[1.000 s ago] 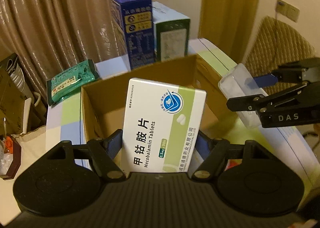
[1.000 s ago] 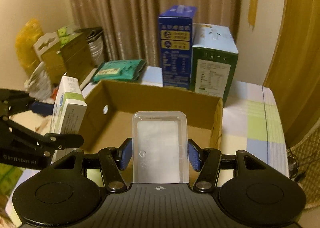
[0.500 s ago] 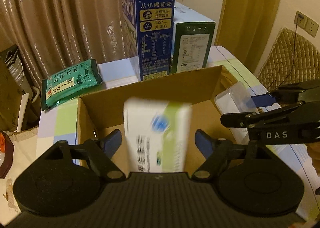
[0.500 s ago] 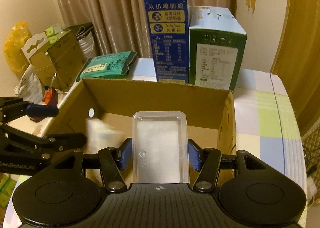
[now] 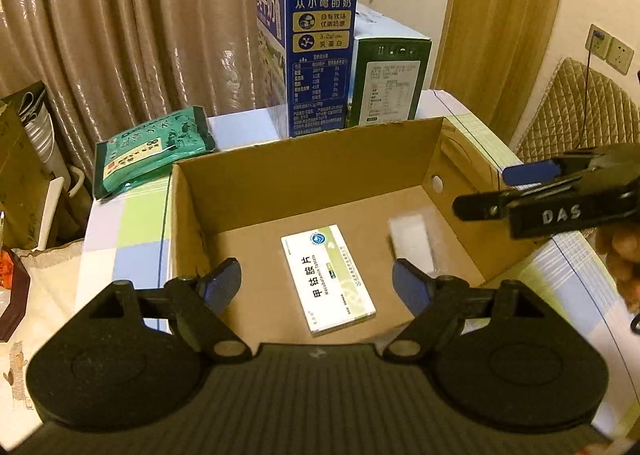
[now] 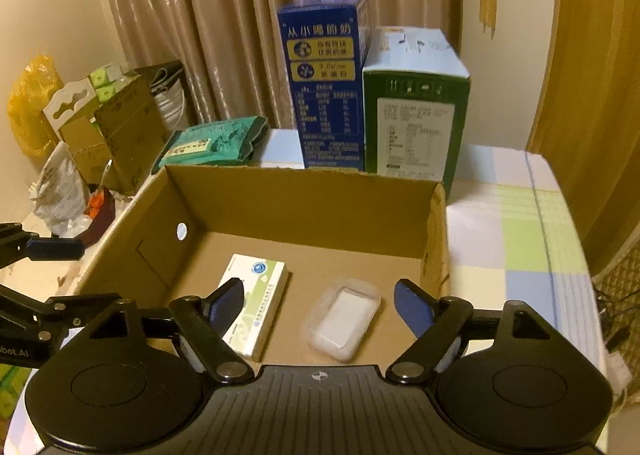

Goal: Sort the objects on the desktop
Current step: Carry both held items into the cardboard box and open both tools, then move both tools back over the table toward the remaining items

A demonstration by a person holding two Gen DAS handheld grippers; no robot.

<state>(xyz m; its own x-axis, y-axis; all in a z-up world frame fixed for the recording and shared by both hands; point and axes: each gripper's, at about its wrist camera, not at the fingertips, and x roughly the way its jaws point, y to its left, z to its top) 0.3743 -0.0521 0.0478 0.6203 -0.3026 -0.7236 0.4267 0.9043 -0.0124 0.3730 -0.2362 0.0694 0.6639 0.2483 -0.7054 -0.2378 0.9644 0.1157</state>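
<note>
An open cardboard box point(image 5: 304, 183) point(image 6: 304, 207) stands on the checked tablecloth. On its floor lies a white and green tablet box point(image 5: 328, 279) point(image 6: 256, 303), flat and label up. Beside it, to the right, rests a small clear plastic case point(image 5: 412, 239) point(image 6: 344, 319). My left gripper point(image 5: 316, 275) point(image 6: 80, 275) hangs open above the box's near left part with nothing between its fingers. Over the near right part, my right gripper point(image 6: 320, 291) point(image 5: 492, 191) has its jaws opening, and nothing is between them.
Behind the cardboard box stand a tall blue milk carton point(image 5: 320, 55) and a green and white carton point(image 5: 384, 83). A green packet point(image 5: 152, 151) lies at the back left. A padded chair point(image 5: 580, 107) is off the table's right; cartons and bags point(image 6: 100, 127) crowd its left.
The left gripper let go of the tablet box, which fell flat onto the box floor. The right gripper then released the clear case, which now lies beside it. Both grippers sank slightly.
</note>
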